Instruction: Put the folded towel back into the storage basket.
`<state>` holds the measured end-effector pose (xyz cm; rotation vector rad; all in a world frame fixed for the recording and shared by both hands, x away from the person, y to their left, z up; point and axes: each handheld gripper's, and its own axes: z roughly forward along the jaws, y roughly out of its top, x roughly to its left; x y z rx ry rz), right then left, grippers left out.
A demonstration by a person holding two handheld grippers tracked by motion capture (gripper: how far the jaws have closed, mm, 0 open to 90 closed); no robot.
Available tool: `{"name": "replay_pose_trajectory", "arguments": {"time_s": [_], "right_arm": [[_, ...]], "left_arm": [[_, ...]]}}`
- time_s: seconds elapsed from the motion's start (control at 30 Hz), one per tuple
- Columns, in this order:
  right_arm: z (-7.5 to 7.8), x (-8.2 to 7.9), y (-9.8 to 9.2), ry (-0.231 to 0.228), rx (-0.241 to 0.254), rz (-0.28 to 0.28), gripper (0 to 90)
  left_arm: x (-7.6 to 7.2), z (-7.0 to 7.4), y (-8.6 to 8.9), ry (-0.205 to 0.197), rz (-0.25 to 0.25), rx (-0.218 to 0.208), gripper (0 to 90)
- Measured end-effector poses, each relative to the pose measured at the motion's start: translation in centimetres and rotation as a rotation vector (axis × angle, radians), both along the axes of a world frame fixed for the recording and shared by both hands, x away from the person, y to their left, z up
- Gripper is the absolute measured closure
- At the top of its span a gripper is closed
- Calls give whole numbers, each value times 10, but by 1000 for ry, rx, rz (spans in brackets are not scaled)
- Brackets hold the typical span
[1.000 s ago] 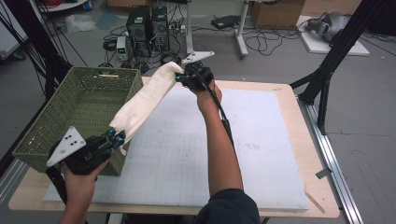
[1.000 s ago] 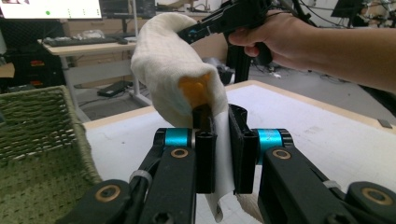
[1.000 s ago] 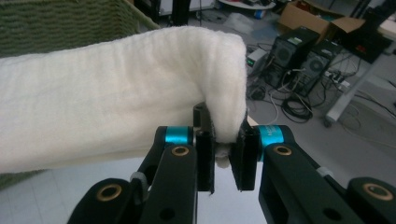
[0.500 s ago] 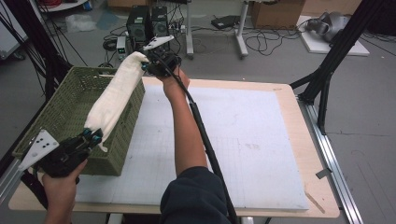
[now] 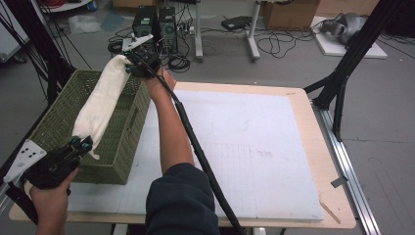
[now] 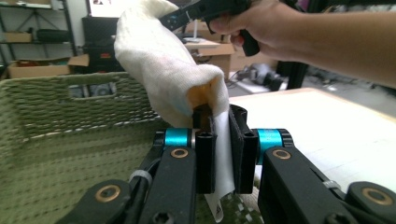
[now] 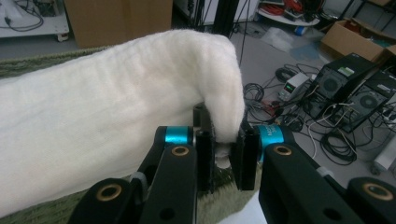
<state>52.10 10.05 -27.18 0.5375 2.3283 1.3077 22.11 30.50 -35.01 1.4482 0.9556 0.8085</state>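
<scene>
Starting at the left of the high view, the left gripper [image 5: 80,144] sits low by the near corner of the green basket [image 5: 54,125]. Its jaws are almost closed, with one end of the white cloth [image 5: 100,103] pinched between them. In the left gripper view you can see the cloth squeezed flat there, with a little tail poking out below.

Moving right, the cloth runs like a long roll from that gripper up and away, over the open top of the basket. It hangs in the air and seems not to touch the bottom of the basket.

At the far end, the right gripper [image 5: 132,66] holds the other end of the cloth, over the far corner of the basket. Its jaws are almost closed too — the right gripper view shows just a small bit of cloth caught between them.

To the right of the basket lies the white mat [image 5: 254,147], bare on the wooden table [image 5: 301,105].

What could go wrong? The right gripper has only a thin pinch, so a hard pull could make the cloth slip out. If one end is let go first, the cloth could swing and flop over the basket wall — half in, half out. It could also snag on the woven rim.
</scene>
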Motion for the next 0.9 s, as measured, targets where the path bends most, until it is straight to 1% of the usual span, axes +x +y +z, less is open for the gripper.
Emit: {"name": "replay_pose_trajectory", "arguments": {"time_s": [0.13,0.17,0.2,0.23,0.27,0.33,0.37,0.4,0.43,0.47,0.5,0.53,0.57,0.6,0.63,0.67,0.7,0.77,0.83,0.87,0.9], "right_arm": [[-4,4,19,1,-11,3,818],[-8,6,28,7,-12,0,819],[-8,6,28,7,-12,0,819],[-12,7,36,16,-15,-3,819],[-12,7,36,16,-15,-3,819],[-13,10,44,17,-12,-1,819],[-13,10,48,18,-11,1,818],[-13,10,52,12,-14,3,818],[-13,10,55,-2,-24,-8,816],[-15,9,59,-7,-32,-26,806],[-20,9,63,-6,-50,-52,659],[-22,9,64,5,-49,-60,564],[-22,9,64,5,-49,-60,564],[-24,8,64,12,-40,-62,508],[-24,7,62,31,-35,-41,466],[-24,7,62,31,-35,-41,466],[-22,6,60,31,-33,-35,428],[-19,4,51,47,1,-22,399],[-17,2,39,62,16,-9,378],[-16,0,32,65,22,-5,366],[-15,-2,24,69,16,-5,350]], "left_arm": [[0,-1,4,6,22,16,821],[0,-1,6,7,29,21,821],[0,-1,8,7,36,22,821],[0,-1,10,7,42,27,821],[1,-1,13,9,51,24,821],[1,-2,18,17,67,1,821],[1,-3,20,18,78,-1,820],[1,-4,22,29,91,1,814],[1,-4,24,39,106,-7,794],[1,-4,27,37,124,-31,739],[-1,-4,29,33,154,-58,518],[-2,-4,31,22,181,-75,456],[-3,-2,33,14,203,-74,456],[-5,-1,35,8,225,-72,406],[-7,1,36,-4,237,-73,362],[-8,3,38,-13,240,-80,362],[-9,5,39,-19,240,-93,362],[-11,7,39,-29,231,-106,360],[-10,8,38,-22,215,-100,356],[-8,8,36,-16,204,-107,345],[-7,8,35,-8,192,-111,336]]}}
